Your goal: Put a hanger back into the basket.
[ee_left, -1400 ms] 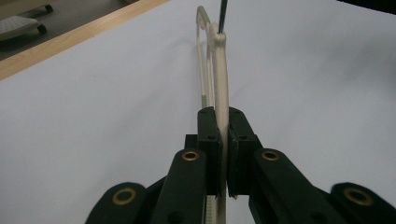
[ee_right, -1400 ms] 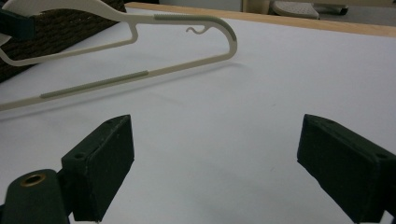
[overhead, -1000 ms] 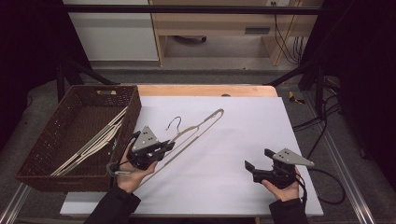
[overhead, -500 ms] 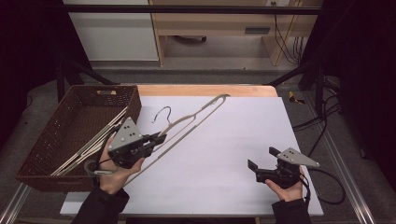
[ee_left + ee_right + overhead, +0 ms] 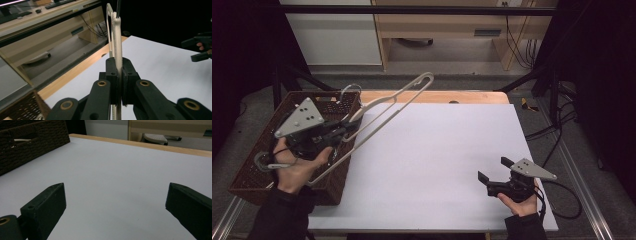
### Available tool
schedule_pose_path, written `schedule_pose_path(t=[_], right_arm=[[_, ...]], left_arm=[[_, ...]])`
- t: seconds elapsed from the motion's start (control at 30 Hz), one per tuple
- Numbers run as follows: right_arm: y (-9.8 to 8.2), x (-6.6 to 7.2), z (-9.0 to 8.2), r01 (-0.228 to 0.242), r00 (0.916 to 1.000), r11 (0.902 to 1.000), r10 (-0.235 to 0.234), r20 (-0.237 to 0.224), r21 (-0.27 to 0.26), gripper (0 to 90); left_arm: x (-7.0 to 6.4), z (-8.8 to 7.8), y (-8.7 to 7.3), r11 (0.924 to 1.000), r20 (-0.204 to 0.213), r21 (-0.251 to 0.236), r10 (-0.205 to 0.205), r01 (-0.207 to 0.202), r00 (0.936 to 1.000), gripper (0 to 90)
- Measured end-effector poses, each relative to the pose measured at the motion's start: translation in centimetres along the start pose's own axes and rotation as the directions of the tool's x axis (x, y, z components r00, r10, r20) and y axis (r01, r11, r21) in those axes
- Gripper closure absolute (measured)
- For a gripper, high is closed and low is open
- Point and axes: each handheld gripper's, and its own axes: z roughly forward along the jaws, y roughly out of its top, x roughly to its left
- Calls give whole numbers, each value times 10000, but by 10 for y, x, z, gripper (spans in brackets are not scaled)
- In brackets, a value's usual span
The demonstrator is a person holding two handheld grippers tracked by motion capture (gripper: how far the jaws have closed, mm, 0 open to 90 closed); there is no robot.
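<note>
One table [image 5: 452, 150] with a white top and a wooden strip along the far edge. One dark wicker basket [image 5: 259, 172] hangs off its left side, near corner sticking out past the table, and there's at least one pale hanger [image 5: 22, 139] lying inside it, can't count more than that from here.

Then one cream hanger [image 5: 387, 102] up in the air, slanting from over the basket's right wall up toward the far middle of the table, metal hook [image 5: 346, 91] at its top-left. The left gripper [image 5: 343, 126] has it clamped, jaws squeezed tight on one of the hanger's bars, and in the left gripper view you see the bar [image 5: 118, 45] running straight up out from between the two black pads.

Two grippers total. The right gripper [image 5: 495, 170] sits low at the near right of the table, jaws spread wide with nothing between them, they've just been opening that last bit. Well apart from the hanger.
</note>
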Motion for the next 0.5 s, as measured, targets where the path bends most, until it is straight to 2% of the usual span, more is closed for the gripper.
schedule_pose_path(t=[0.17,0.23,0.33,0.4,0.43,0.5], right_arm=[[0,-1,1,184,9998,9998,-184,15,-15,36],[-1,0,1,50,10000,9999,-50,51,102,36],[-1,0,3,104,9999,9999,-104,78,70,36],[-1,0,4,150,9998,9999,-151,89,57,36],[-1,1,3,-19,10000,10000,18,15,64,36],[-1,0,3,105,9999,9999,-105,97,69,36]], left_arm=[[28,-15,-6,9997,-593,119,-201,209,9980,862],[39,-20,-10,9995,-777,155,-264,277,9966,862],[57,-24,-16,9989,-1040,276,-336,367,9940,862],[66,-24,-21,9982,-1230,538,-183,251,9922,862],[72,-23,-24,9974,-1374,687,-141,237,9904,862],[81,-22,-31,9963,-1492,835,-76,203,9888,862]])
